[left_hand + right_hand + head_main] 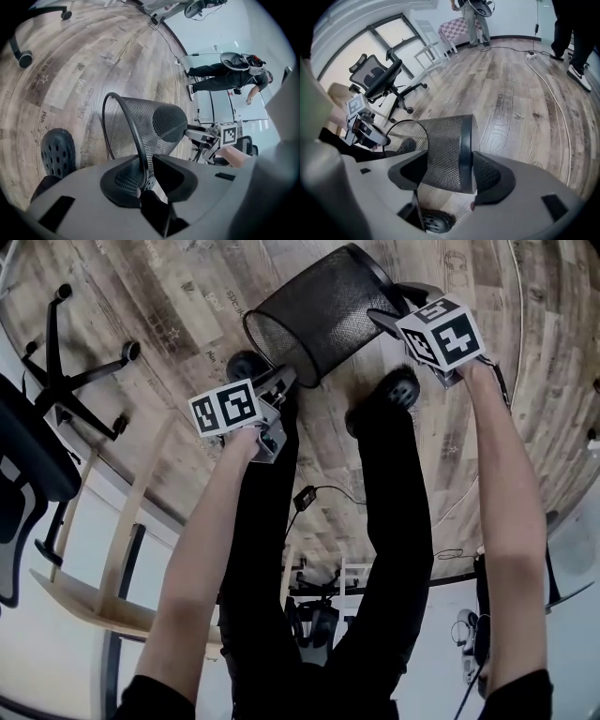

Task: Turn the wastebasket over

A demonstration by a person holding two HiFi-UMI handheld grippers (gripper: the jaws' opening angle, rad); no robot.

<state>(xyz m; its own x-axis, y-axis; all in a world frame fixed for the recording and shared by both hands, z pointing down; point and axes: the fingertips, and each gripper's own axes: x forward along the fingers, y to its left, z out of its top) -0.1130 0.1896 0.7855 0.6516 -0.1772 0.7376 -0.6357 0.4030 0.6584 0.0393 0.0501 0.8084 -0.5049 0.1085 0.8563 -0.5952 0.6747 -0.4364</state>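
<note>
The wastebasket [323,306] hangs in the air over the wooden floor [187,296], lying on its side. Its open mouth faces the person's left and its base faces their right, and the shoes [398,390] stand just below it. The left gripper [279,382] is closed narrow on the wire rim [123,126], which runs straight through between its jaws. The right gripper [382,319] is clamped on the base end, with the solid dark band [467,152] and some of the mesh wall between its jaws.

The turn looks about half done: sideways, not yet mouth down. To finish it well, both grippers should probably roll together about the basket's long axis line, so neither grip twists against the other. The rim hold is the weaker one, since a thin round wire can pivot or slip in the pads; the base hold should carry the weight while the rim end is guided downward. The mouth should meet the floor flat, clear of the shoes, before either gripper lets go.

The basket is black metal mesh, see-through and likely light, shaped as a tapering cylinder that is wider at the mouth. Its wall may flex a little under a hard squeeze. The floor planks are matt, grey-brown and printed with faint lettering.
</note>
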